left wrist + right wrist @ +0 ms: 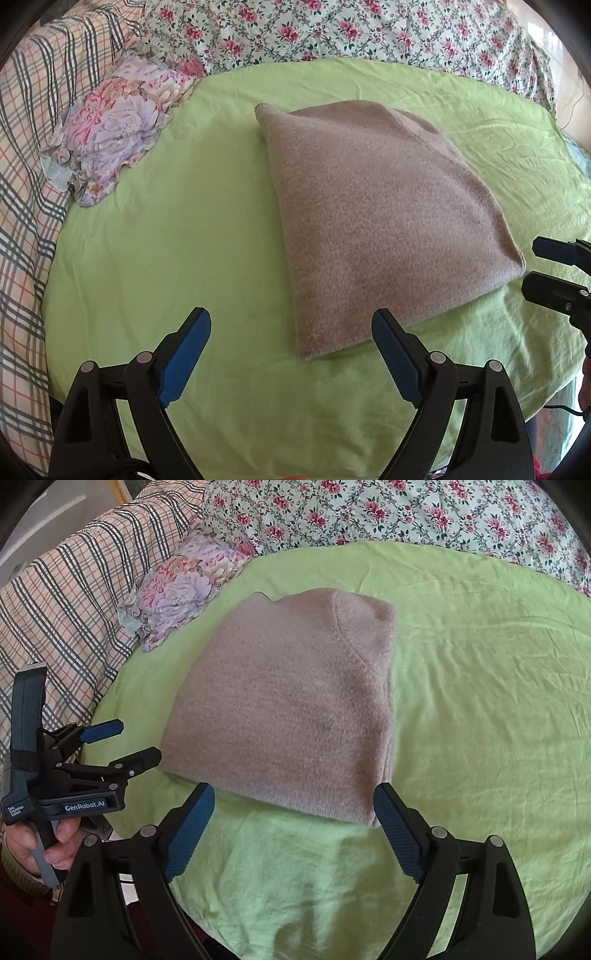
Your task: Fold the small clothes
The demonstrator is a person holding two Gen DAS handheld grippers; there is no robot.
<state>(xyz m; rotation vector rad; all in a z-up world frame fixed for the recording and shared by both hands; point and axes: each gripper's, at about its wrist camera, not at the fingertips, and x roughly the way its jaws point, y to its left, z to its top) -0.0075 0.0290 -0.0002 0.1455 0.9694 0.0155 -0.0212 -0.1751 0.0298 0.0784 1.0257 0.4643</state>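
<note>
A folded taupe knit sweater [376, 214] lies flat on the light green sheet [177, 229]; it also shows in the right wrist view [291, 709]. My left gripper [291, 321] is open and empty, just short of the sweater's near left corner. It also shows at the left of the right wrist view [138, 742], held in a hand. My right gripper [295, 797] is open and empty at the sweater's near edge. It also shows at the right edge of the left wrist view [535, 266], beside the sweater's right corner.
A crumpled floral cloth [118, 125] lies at the sheet's left rear edge, also in the right wrist view [177, 590]. A plaid blanket [29, 155] lies left and a flowered quilt [351, 29] behind. The green sheet [480, 701] extends right of the sweater.
</note>
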